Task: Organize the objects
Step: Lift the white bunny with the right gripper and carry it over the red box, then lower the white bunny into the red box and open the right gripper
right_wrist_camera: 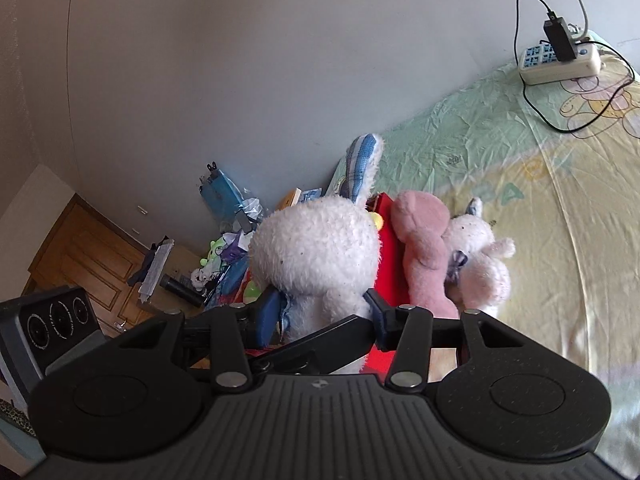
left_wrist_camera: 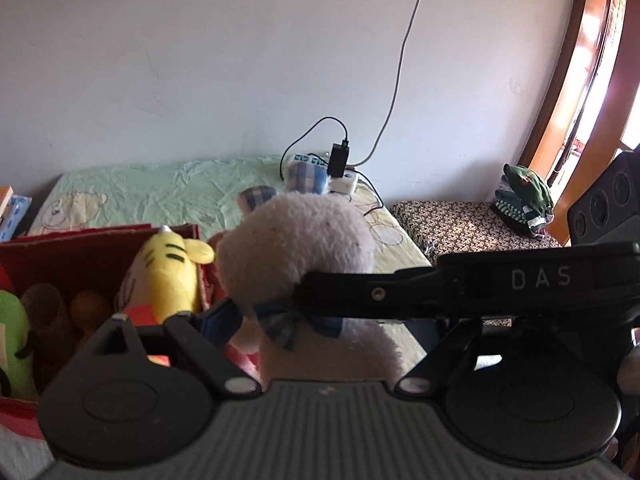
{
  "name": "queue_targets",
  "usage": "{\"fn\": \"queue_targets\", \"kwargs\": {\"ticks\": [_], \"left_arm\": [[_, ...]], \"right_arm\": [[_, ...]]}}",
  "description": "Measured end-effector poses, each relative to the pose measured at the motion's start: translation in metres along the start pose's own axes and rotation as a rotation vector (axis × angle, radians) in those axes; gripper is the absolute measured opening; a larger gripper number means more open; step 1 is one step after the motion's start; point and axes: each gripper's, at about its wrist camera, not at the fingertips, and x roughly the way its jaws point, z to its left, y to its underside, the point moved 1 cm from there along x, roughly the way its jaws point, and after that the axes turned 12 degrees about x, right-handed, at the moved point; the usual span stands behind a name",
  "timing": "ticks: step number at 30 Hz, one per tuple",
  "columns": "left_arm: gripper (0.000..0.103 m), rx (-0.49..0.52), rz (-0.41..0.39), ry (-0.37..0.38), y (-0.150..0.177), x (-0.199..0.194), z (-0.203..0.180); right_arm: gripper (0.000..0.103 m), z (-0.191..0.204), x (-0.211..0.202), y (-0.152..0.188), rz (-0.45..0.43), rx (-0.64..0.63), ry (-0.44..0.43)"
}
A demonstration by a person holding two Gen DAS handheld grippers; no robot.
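A white plush rabbit (left_wrist_camera: pixel 296 240) with blue plaid ears and a bow hangs in the air, gripped at the neck by both grippers. My left gripper (left_wrist_camera: pixel 288 322) is shut on it; its left blue pad (left_wrist_camera: pixel 220 320) presses into the fur, and its right fingertip is hidden behind the other gripper's black bar. In the right wrist view my right gripper (right_wrist_camera: pixel 322 312) holds the same rabbit (right_wrist_camera: pixel 316 248), blue pads on both sides of its neck. A red box (left_wrist_camera: pixel 100 240) at the left holds a yellow tiger plush (left_wrist_camera: pixel 168 276) and other toys.
A pink plush (right_wrist_camera: pixel 424 248) and a small white plush (right_wrist_camera: pixel 480 256) lie on the bed sheet (right_wrist_camera: pixel 540 200) against the red box (right_wrist_camera: pixel 390 272). A power strip (right_wrist_camera: pixel 560 64) with cables sits by the wall. A patterned stool (left_wrist_camera: pixel 460 224) carries folded clothes (left_wrist_camera: pixel 524 196).
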Motion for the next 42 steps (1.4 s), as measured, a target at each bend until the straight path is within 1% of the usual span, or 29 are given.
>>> {"fn": "queue_targets", "kwargs": {"ticks": [2,7,12,15,20,24,26,30,32,33,35,38,42], "left_arm": [[0.085,0.005,-0.007,-0.001,0.003,-0.010,0.018],[0.085,0.001,-0.026,-0.001,0.011,-0.028,0.065],[0.085,-0.003,-0.031,0.004,0.022,-0.035,0.113],[0.085,0.001,-0.022,0.017,0.030,-0.033,0.140],[0.085,0.005,0.004,0.048,0.042,-0.020,0.170],[0.086,-0.002,0.021,0.073,0.053,-0.007,0.187],[0.087,-0.012,0.029,0.082,0.059,0.001,0.195],[0.087,-0.033,0.065,0.110,0.069,0.017,0.210],[0.087,-0.031,0.081,0.111,0.072,0.022,0.215],[0.087,-0.031,0.087,0.110,0.074,0.025,0.217],[0.087,-0.031,0.101,0.110,0.076,0.029,0.220],[0.087,-0.001,0.111,0.088,0.079,0.031,0.219],[0.087,0.015,0.121,0.085,0.081,0.032,0.219]], "right_arm": [[0.050,0.013,0.011,0.006,-0.005,0.007,0.004],[0.051,0.047,0.047,0.020,-0.014,-0.022,0.010],[0.051,0.075,0.087,0.031,-0.016,-0.045,0.041],[0.051,0.083,0.111,0.038,-0.022,-0.037,0.061],[0.050,0.086,0.139,0.046,-0.037,-0.009,0.109],[0.050,0.087,0.156,0.050,-0.051,-0.023,0.176],[0.048,0.086,0.165,0.052,-0.060,-0.037,0.214],[0.045,0.079,0.182,0.053,-0.062,-0.018,0.276],[0.043,0.077,0.190,0.055,-0.062,-0.023,0.313],[0.040,0.078,0.192,0.056,-0.066,-0.032,0.335],[0.039,0.079,0.196,0.058,-0.064,-0.048,0.354],[0.039,0.080,0.203,0.061,-0.062,-0.072,0.399],[0.038,0.079,0.204,0.063,-0.066,-0.087,0.421]]}}
